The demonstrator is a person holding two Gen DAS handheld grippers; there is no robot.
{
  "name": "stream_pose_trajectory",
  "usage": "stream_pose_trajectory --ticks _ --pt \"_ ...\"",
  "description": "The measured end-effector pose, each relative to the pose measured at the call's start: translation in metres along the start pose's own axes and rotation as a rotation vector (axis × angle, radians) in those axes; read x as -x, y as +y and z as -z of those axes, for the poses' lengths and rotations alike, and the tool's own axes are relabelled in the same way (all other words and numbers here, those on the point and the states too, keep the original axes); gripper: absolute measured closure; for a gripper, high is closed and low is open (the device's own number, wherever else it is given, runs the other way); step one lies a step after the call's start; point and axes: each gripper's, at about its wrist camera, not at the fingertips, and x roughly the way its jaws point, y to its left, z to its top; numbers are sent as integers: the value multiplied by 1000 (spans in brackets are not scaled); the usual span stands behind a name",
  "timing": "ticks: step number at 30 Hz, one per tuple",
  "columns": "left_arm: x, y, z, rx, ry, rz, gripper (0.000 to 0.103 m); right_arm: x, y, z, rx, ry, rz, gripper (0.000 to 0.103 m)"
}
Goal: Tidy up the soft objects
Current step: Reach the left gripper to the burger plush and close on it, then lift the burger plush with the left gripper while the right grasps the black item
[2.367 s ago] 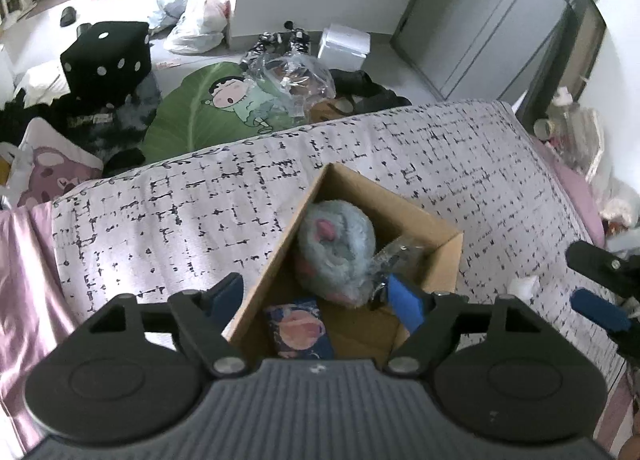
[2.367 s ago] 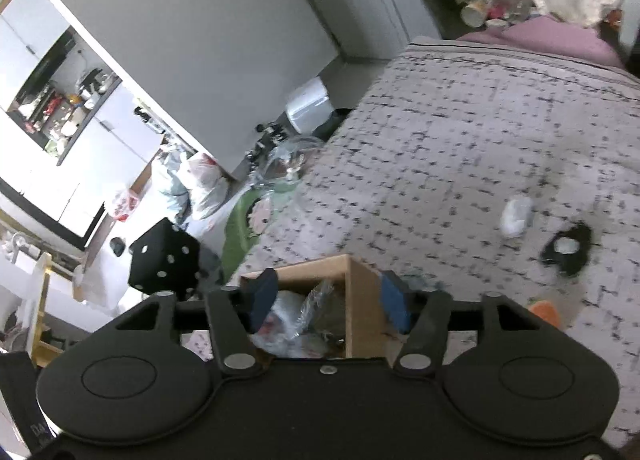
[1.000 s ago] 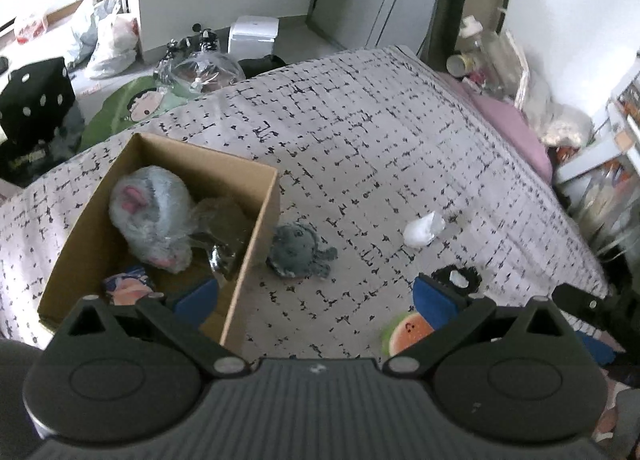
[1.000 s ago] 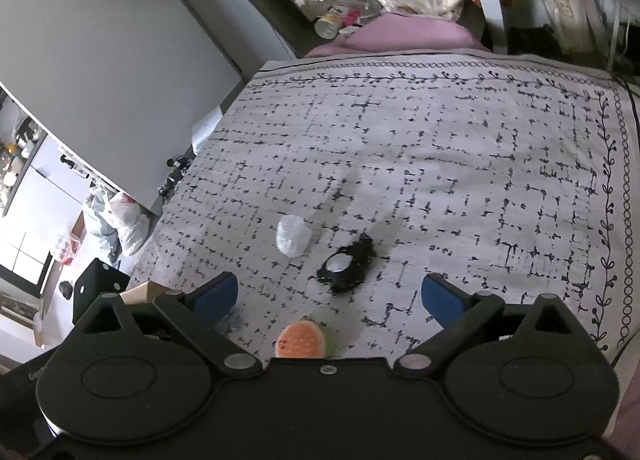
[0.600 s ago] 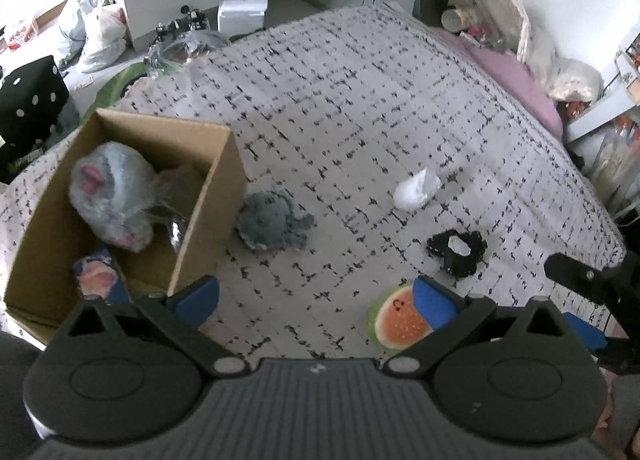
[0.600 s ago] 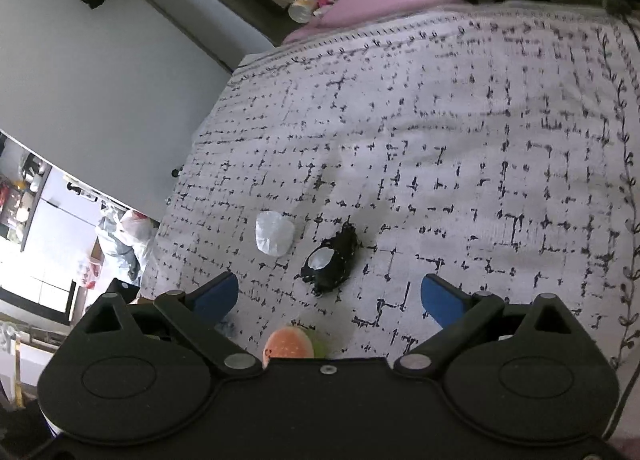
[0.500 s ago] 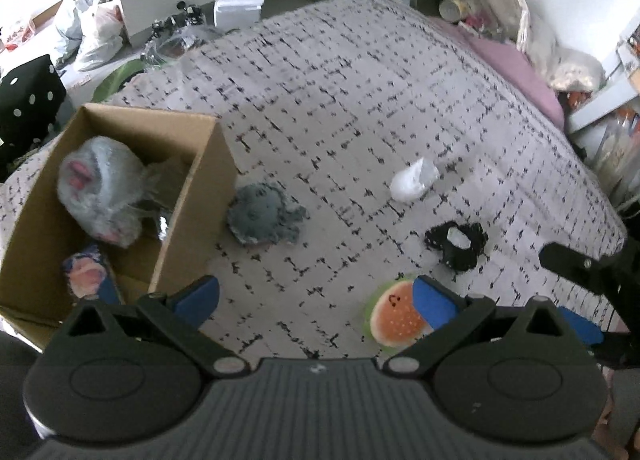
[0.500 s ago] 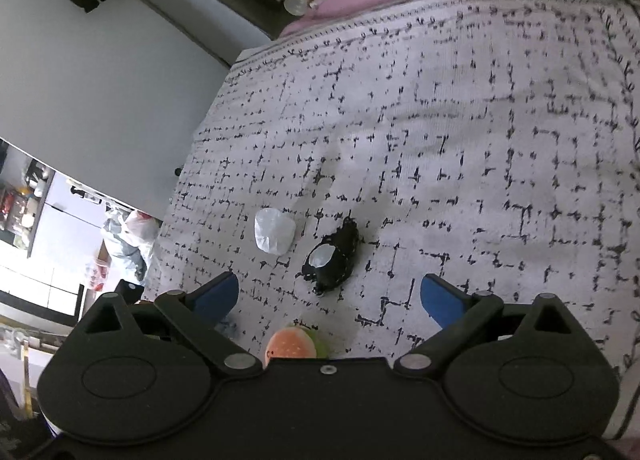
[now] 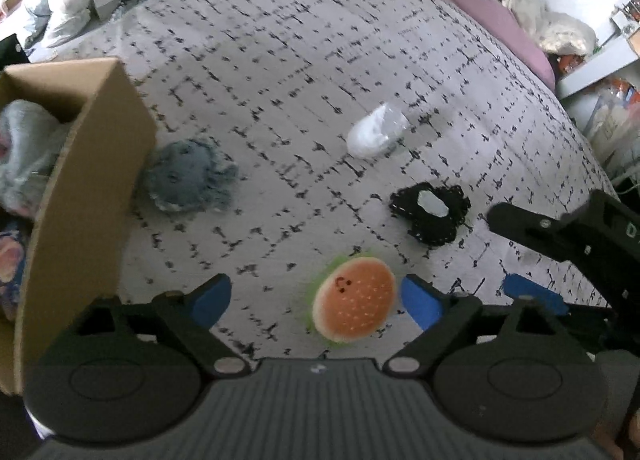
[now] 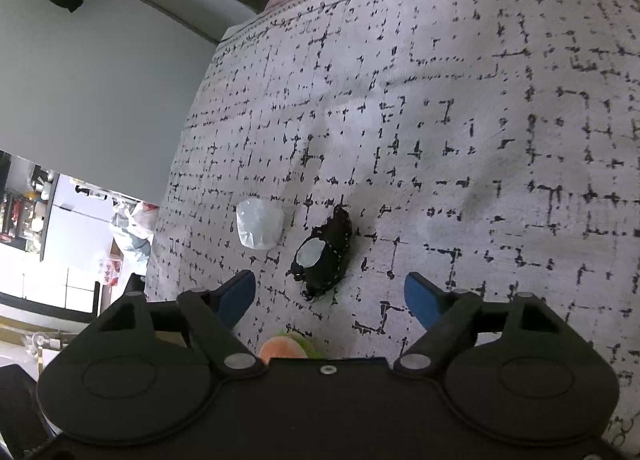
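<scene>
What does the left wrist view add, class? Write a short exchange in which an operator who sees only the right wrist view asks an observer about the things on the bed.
Operator: Where is the box? I see none.
Observer: A cardboard box stands on the bed, at the left edge of the left wrist view.
Operator: What is the orange thing peeking out under the right gripper?
Observer: A round watermelon plush with a small face, lying on the bed.

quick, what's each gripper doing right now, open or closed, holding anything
Left gripper: open, empty, above the watermelon plush.
Right gripper: open, empty, above the black toy.
</scene>
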Motion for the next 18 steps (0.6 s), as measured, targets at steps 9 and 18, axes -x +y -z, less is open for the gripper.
stream_pose_trajectory --ticks 9,18 --pt "-34 -13 -2 5 73 6 49 -21 -3 -6 30 29 7 28" --pt "-37 -13 -10 11 64 18 71 -36 4 -9 106 30 4 34"
